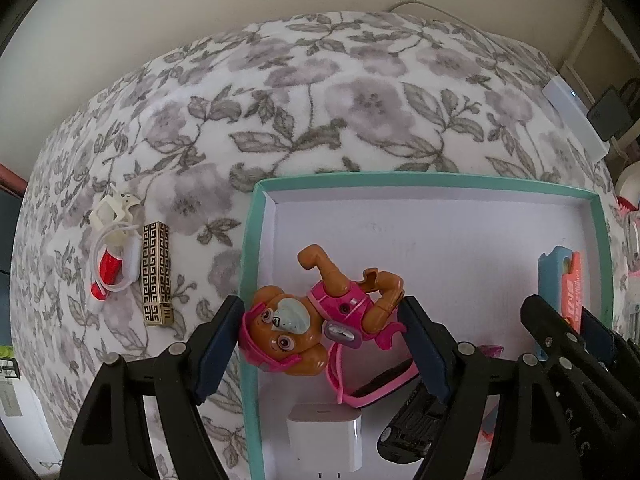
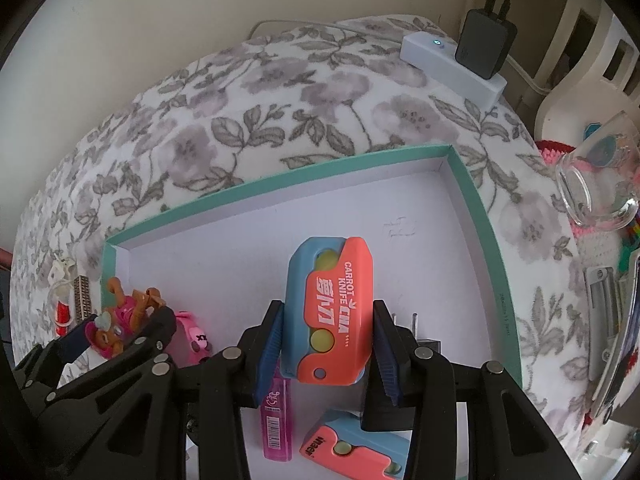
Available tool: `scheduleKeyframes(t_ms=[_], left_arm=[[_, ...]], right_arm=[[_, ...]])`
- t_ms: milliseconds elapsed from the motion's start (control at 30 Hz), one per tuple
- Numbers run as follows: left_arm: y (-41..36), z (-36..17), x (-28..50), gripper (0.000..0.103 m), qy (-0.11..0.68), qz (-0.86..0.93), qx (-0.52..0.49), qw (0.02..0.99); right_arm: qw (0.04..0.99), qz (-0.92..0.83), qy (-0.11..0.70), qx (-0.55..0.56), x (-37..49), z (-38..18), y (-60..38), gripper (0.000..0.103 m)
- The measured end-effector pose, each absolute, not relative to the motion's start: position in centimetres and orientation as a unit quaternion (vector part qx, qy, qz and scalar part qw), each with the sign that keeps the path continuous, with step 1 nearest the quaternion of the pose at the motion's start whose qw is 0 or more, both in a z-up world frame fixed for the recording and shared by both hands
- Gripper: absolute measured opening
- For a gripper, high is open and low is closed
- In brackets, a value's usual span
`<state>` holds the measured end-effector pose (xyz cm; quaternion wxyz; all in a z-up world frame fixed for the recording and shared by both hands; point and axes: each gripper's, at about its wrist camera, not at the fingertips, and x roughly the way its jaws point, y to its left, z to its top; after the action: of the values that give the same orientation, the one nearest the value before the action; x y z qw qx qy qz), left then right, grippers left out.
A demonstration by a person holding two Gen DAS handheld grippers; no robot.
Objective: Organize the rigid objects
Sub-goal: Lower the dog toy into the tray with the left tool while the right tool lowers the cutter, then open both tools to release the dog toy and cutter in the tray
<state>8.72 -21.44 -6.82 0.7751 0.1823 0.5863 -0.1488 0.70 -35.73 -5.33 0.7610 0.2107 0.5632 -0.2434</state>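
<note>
Two risks stand out, and the bigger one sits with the largest thing here, the teal-rimmed box (image 1: 600, 248) lying on the flower-patterned blanket (image 1: 320, 112): that soft surface could give under a downward push and tip the box, sliding what already lies inside. In the left tool (image 1: 320, 344), the dog figure (image 1: 320, 312) is clamped by its head and hindquarters, hanging over the box's left wall; its rounded, uneven body looks liable to twist out of the flat pads, and a release there could drop it on the rim or outside. The right tool (image 2: 326, 354) is clenched on the blue-and-orange toy knife (image 2: 330, 312), held upright over the box floor; let go from that height, it could topple onto the second toy knife (image 2: 356, 448) or the pink case (image 2: 276, 420) beneath. The white charger plug (image 1: 324, 436), pink watch (image 1: 380, 384) and black toy car (image 1: 412, 428) crowd the near corner. The gold patterned case (image 1: 157, 272) and red-and-white clip (image 1: 112, 260) are still on the blanket. Readable writing: "CARROT KNIFE" with Chinese characters on the held knife; the lower one's lettering is too unclear to read.
</note>
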Motion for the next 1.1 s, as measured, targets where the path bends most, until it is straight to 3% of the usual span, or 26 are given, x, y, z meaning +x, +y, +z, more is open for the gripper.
scheduleKeyframes(t_ms=[667, 1100], left_arm=[[-21.5, -6.7, 9.0, 0.080, 0.593, -0.143, 0.181, 0.772], [-19.4, -4.1, 10.4, 0.082, 0.581, -0.141, 0.139, 0.790]], right_arm=[[0.754, -0.243, 0.576, 0.203, 1.0, -5.5, -35.8, 0.048], [0.776, -0.244, 0.550, 0.191, 1.1, -1.8, -35.5, 0.064]])
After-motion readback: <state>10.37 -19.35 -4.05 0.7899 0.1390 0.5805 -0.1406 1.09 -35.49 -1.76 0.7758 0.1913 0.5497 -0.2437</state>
